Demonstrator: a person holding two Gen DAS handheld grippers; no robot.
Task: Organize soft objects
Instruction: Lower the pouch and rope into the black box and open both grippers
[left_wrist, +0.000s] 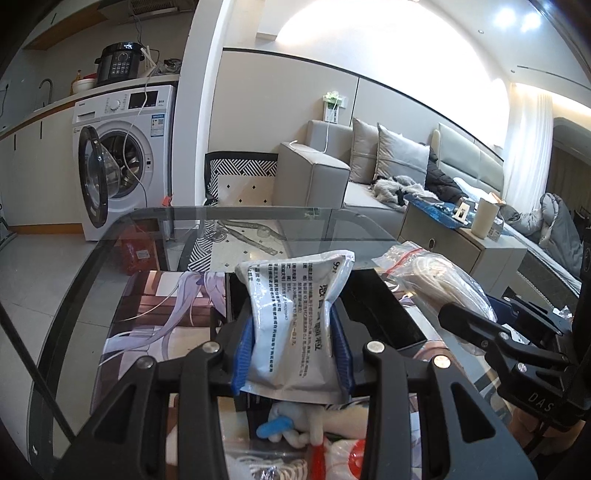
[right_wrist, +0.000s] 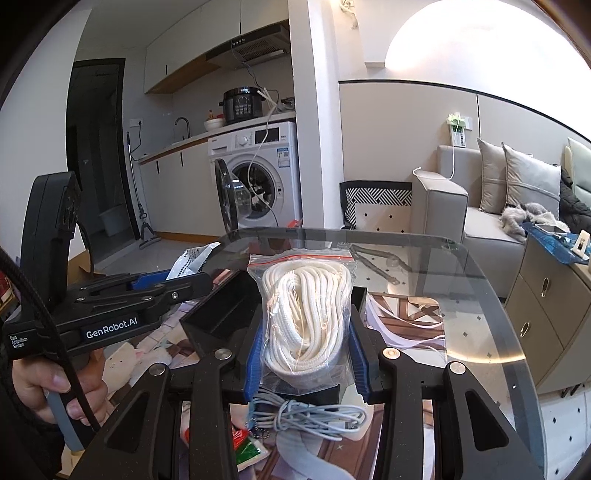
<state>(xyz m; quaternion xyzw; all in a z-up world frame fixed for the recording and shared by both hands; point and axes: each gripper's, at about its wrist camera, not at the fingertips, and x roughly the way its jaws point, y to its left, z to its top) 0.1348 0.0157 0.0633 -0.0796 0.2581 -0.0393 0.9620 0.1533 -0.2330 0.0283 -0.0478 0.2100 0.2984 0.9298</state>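
Left gripper (left_wrist: 295, 347) is clamped on a white printed pouch (left_wrist: 295, 314), blue pads (left_wrist: 243, 354) pressing both sides, held above the glass table (left_wrist: 92, 258). Right gripper (right_wrist: 306, 354) is closed on a zip bag of white rope (right_wrist: 306, 314), also lifted over the table. A black open box (right_wrist: 225, 314) sits just beyond both loads. Below them on the table: grey cable coil (right_wrist: 314, 413), small plush toy (left_wrist: 295, 424). A hand (right_wrist: 44, 387) grips the left gripper's handle.
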